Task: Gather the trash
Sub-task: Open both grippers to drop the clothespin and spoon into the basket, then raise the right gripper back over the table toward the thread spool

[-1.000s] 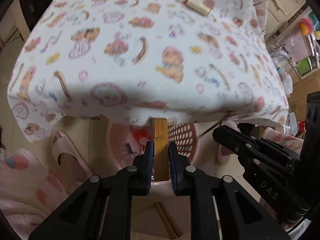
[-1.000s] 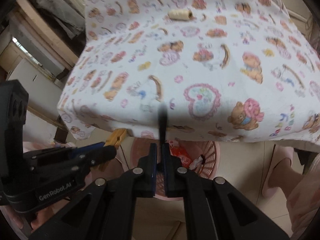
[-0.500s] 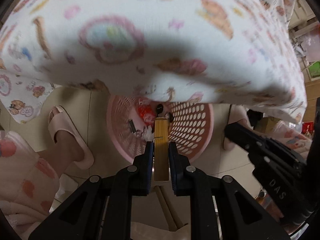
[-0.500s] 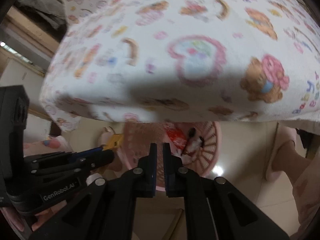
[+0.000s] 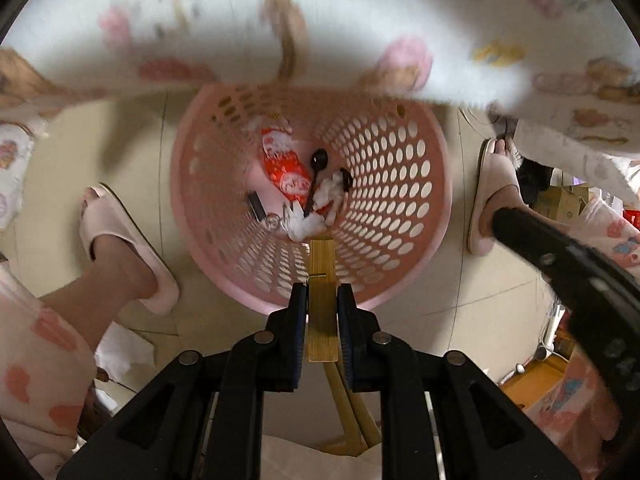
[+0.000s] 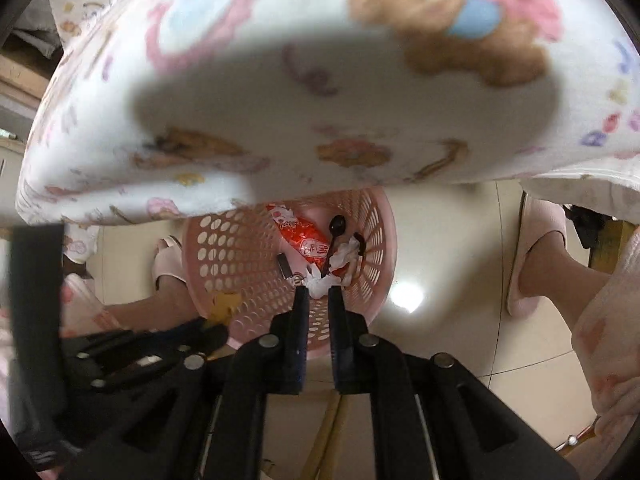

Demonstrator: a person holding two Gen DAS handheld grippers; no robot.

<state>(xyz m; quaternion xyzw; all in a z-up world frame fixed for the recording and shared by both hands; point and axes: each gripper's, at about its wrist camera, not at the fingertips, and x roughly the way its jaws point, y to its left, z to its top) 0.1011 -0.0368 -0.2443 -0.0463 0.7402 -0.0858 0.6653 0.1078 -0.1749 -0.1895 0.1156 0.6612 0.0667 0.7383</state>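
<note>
One pink perforated basket [image 5: 404, 184], frame centre. Inside: one red snack wrapper [image 5: 285, 168], two black plastic spoons [image 5: 316, 176], white crumpled tissue [image 5: 316, 212], one small dark stick [image 5: 255, 205]. One wooden clothespin [image 5: 322, 300], lower centre. Two pink slippers [image 5: 120, 236], left and right edges.

The basket [image 5: 400, 184] is pink with oval holes; inside lie an orange-red wrapper with white print [image 5: 284, 168], a black spoon [image 5: 318, 168] and white crumpled paper [image 5: 316, 216]. The clothespin [image 5: 321, 304] is yellow wood, the cloth [image 6: 280, 92] white with bears and pink hearts, the slippers [image 5: 120, 236] pale pink
</note>
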